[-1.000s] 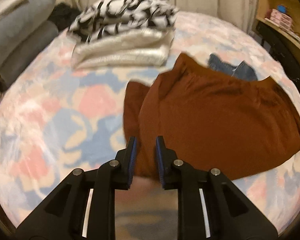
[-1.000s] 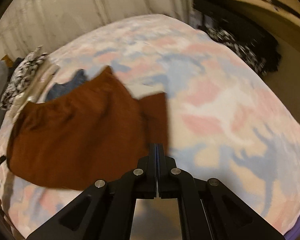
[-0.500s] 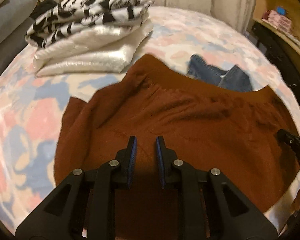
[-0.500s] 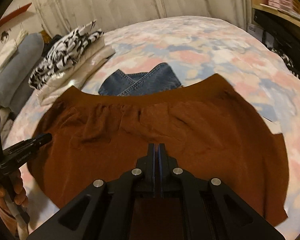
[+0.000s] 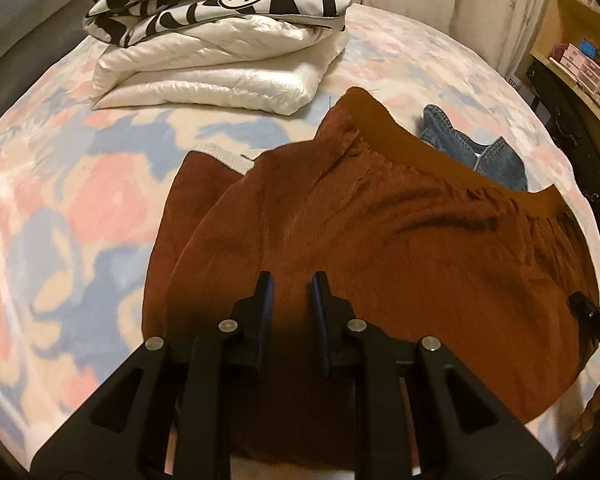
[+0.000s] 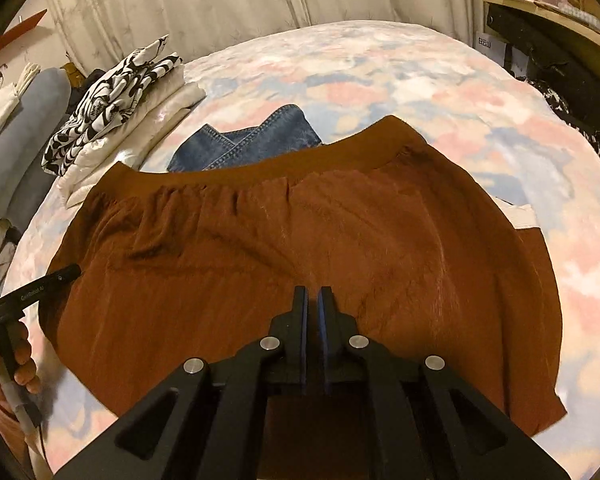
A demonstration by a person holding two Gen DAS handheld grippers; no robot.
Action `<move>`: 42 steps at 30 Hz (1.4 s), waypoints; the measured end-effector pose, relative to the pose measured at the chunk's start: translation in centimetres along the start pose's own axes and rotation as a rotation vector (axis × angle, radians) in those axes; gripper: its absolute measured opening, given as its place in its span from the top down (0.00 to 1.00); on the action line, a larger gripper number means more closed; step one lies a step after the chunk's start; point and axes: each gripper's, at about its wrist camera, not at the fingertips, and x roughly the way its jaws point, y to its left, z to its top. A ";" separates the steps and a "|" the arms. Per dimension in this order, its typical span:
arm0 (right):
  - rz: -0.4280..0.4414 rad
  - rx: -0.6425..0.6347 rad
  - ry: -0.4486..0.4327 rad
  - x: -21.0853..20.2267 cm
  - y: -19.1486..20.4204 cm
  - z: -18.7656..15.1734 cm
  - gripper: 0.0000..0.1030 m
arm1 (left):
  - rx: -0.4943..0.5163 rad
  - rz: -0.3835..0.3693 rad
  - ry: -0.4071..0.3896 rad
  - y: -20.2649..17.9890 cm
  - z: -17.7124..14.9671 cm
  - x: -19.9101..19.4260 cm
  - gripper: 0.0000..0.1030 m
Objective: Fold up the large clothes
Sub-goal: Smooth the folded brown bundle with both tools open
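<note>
A large rust-brown garment (image 5: 400, 240) with an elastic waistband lies spread on the bed; it also shows in the right wrist view (image 6: 300, 248). My left gripper (image 5: 291, 280) hovers over its near left part, jaws apart and empty. My right gripper (image 6: 313, 294) hovers over its near middle with a narrow gap between the jaws and nothing in them. The left gripper also shows at the left edge of the right wrist view (image 6: 66, 272). A white lining edge (image 5: 228, 156) peeks out at the garment's left side.
Blue jeans (image 6: 252, 140) lie just beyond the waistband. A stack of folded white and black-patterned clothes (image 5: 220, 40) sits at the far left of the floral bedspread (image 5: 60, 200). Grey pillows (image 6: 28, 120) lie beyond. Shelves and dark bags (image 6: 540, 40) stand at the right.
Both grippers have moved in over the brown garment, which now lies spread flat. The right gripper's jaws have parted slightly from fully shut.
</note>
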 end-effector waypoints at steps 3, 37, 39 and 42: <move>0.006 0.003 -0.003 -1.8 0.3 -0.8 0.95 | -0.003 -0.003 -0.002 0.0 -0.7 -1.3 0.84; 0.184 -0.081 -0.055 -7.5 9.3 -9.3 0.72 | -0.396 -0.381 0.034 3.6 -8.7 -2.1 0.40; 0.188 -0.083 -0.055 -7.2 9.2 -8.9 0.72 | -0.452 -0.405 0.032 4.2 -8.0 -1.2 0.38; 0.190 -0.080 -0.056 -6.9 9.1 -8.2 0.72 | -0.473 -0.406 0.025 4.1 -6.9 -0.2 0.38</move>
